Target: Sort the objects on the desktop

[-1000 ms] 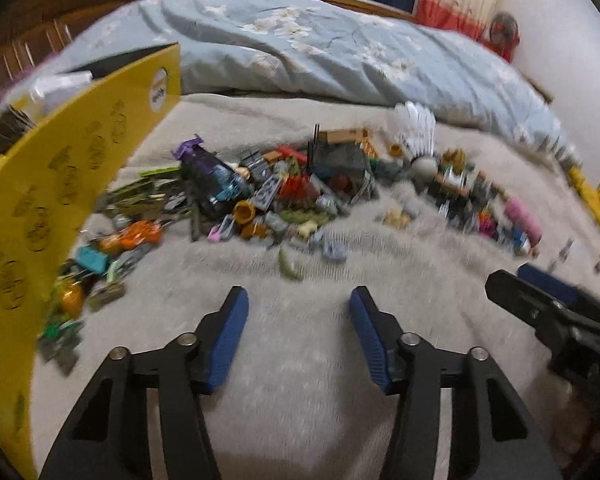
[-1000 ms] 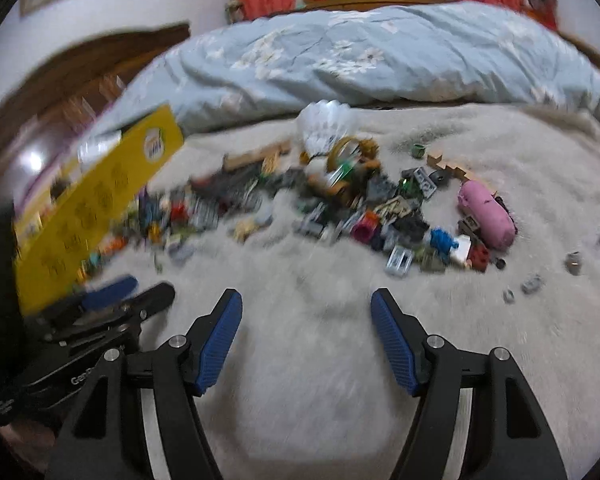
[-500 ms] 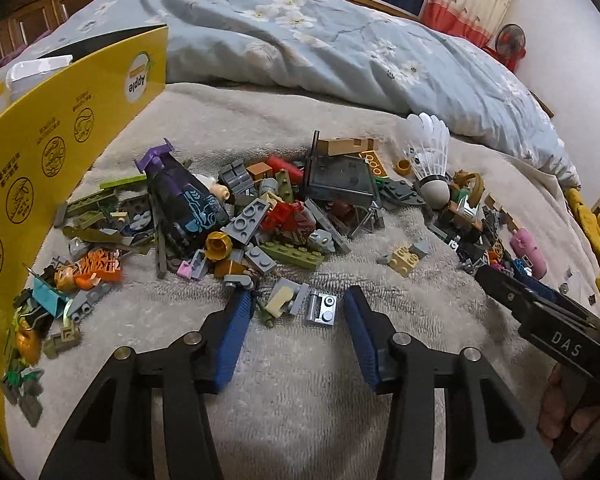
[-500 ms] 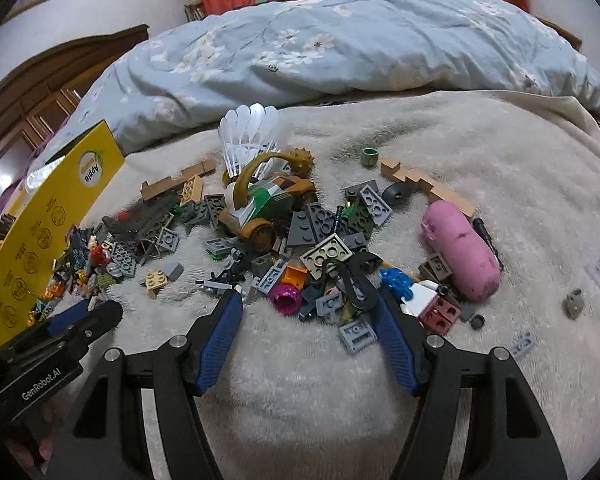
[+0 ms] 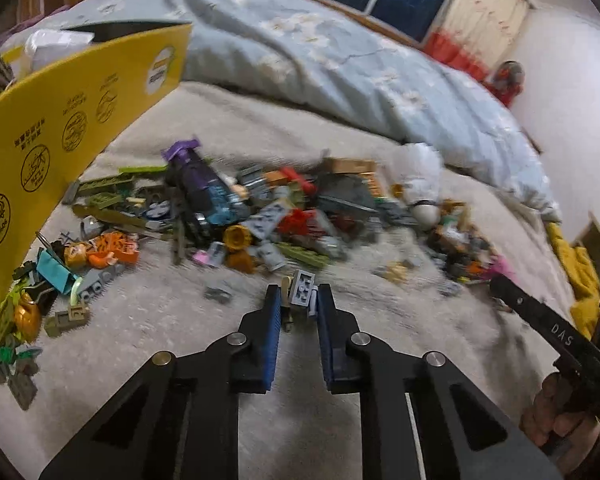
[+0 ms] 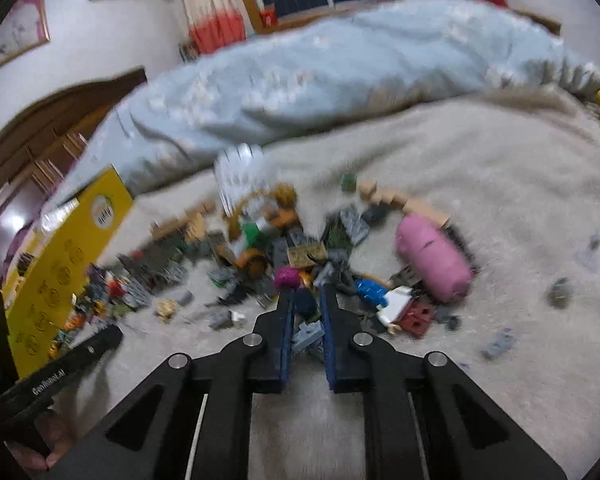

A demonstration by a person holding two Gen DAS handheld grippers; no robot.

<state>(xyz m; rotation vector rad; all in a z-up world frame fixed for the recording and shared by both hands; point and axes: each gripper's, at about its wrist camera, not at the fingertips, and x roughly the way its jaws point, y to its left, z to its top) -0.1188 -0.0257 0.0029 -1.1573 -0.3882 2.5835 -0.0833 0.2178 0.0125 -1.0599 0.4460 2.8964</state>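
Beige, fuzzy blanket (image 5: 204,128) covers the bed and carries a long heap of toy building bricks (image 5: 284,216) spread across its middle, running from a yellow cardboard box (image 5: 40,152) at the blanket's left edge towards the right. A pale blue floral quilt (image 5: 340,64) is bunched along the far edge.

In the left wrist view, the left gripper (image 5: 298,300) points down at the near fringe of the heap. Its blue-padded jaws are closing, and a small light grey studded plate (image 5: 304,292) sits between them with a thin tan piece beside it; both pads appear to touch the pieces. A purple and black toy figure (image 5: 198,184) lies in the heap near the box, orange pieces (image 5: 108,250) lie closer to the box, and a white shuttlecock (image 5: 420,184) rests at the heap's far right.

In the right wrist view, the right gripper (image 6: 305,304) reaches into the right part of the heap. Its jaws are closing to a narrow gap, with a dark blue rounded piece (image 6: 304,302) between the tips and a grey plate (image 6: 308,336) lower between the pads. A magenta ball-like piece (image 6: 286,277) lies just beyond the tips. A pink cylinder-shaped toy (image 6: 432,262) lies to the right, beside a blue piece (image 6: 370,288) and a dark red brick (image 6: 418,314). Both views are motion-blurred.
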